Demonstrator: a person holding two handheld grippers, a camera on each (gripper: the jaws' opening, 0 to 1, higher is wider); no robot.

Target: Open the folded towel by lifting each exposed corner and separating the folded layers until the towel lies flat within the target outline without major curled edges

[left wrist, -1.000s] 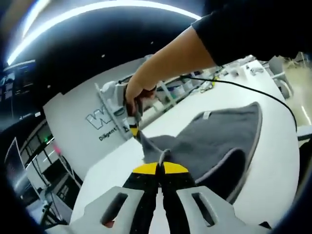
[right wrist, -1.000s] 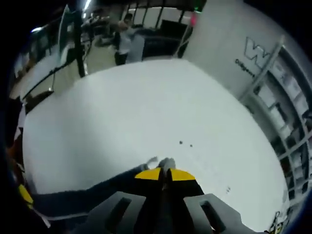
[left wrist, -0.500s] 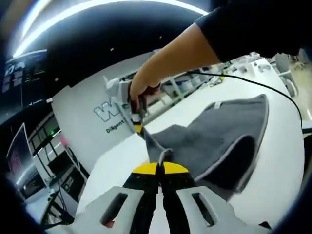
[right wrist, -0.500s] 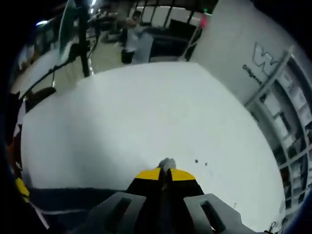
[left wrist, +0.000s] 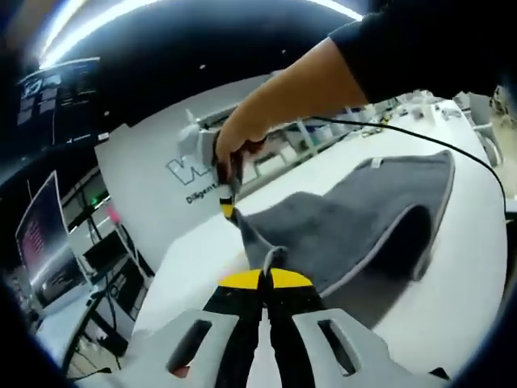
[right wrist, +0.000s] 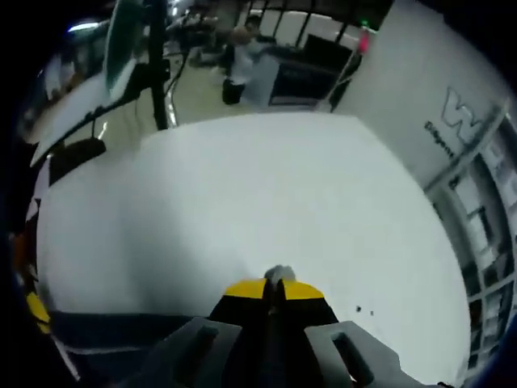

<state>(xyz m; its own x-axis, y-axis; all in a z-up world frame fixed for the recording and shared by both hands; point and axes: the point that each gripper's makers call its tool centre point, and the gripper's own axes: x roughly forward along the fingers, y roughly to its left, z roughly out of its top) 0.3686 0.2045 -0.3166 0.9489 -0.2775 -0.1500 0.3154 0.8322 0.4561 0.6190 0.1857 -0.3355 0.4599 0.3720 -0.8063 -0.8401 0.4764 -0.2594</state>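
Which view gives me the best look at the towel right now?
The left gripper view: the grey towel spreads across the white table, one corner pinched by the left gripper, another by the right gripper. The right gripper view shows just a pale scrap of it between the shut jaws.

grey towel with pale trim hung lifted off the white table, two corners raised, far edge draped on the surface, one side curled under.

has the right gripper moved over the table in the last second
Yes. The right gripper has drawn back from the two dark specks on the white table, which slid rightward and down.
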